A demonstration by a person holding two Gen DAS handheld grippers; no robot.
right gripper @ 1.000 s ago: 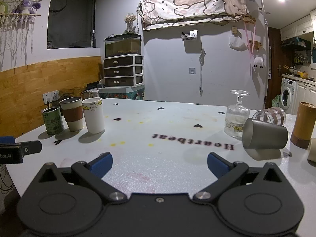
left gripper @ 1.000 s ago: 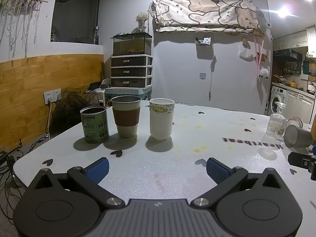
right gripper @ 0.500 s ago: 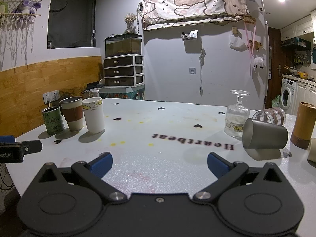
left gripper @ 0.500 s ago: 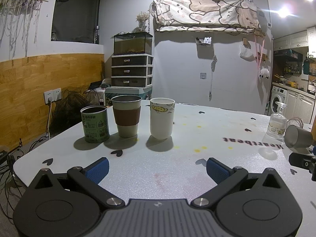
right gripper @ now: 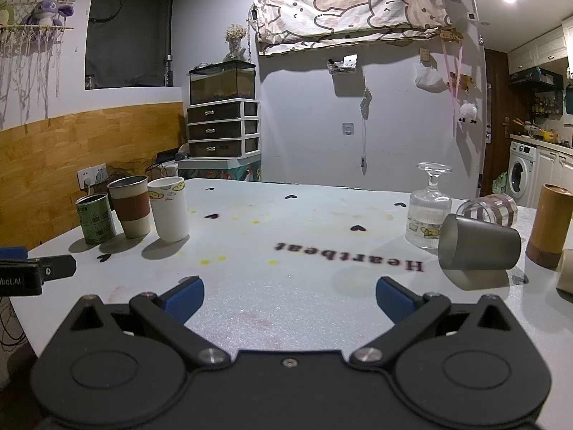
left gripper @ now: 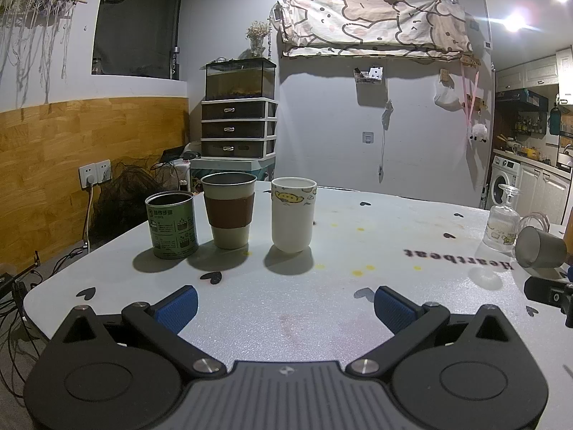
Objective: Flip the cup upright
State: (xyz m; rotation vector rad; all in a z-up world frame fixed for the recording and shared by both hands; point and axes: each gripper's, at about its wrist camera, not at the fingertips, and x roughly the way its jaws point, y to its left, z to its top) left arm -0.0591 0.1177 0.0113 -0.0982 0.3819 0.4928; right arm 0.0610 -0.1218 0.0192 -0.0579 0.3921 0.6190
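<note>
At the right of the right wrist view, on the white speckled table (right gripper: 286, 222), a grey frosted tumbler (right gripper: 480, 243) lay on its side, long axis running left to right across the frame, open mouth turned left. Just behind it stood an inverted ribbed clear stemmed glass (right gripper: 429, 211), foot up; a clear glass with brown stripes (right gripper: 489, 208) lay tipped behind. A tan bamboo-like cylinder (right gripper: 549, 224) stood upright to the right; a pale object at the frame's right edge was cut off and could not be identified. At the left stood, upright in a row, a green printed tin (right gripper: 95, 218), a cream cup with brown sleeve (right gripper: 130, 206) and a white cup with yellow cartoon print (right gripper: 169, 208). The right gripper (right gripper: 289, 295) was spread wide, holding nothing, over bare table; the left gripper (left gripper: 284, 302), likewise wide and unladen, faced the three cups. In the left wrist view the tumbler showed only at the far right edge, partly cut off.
</note>
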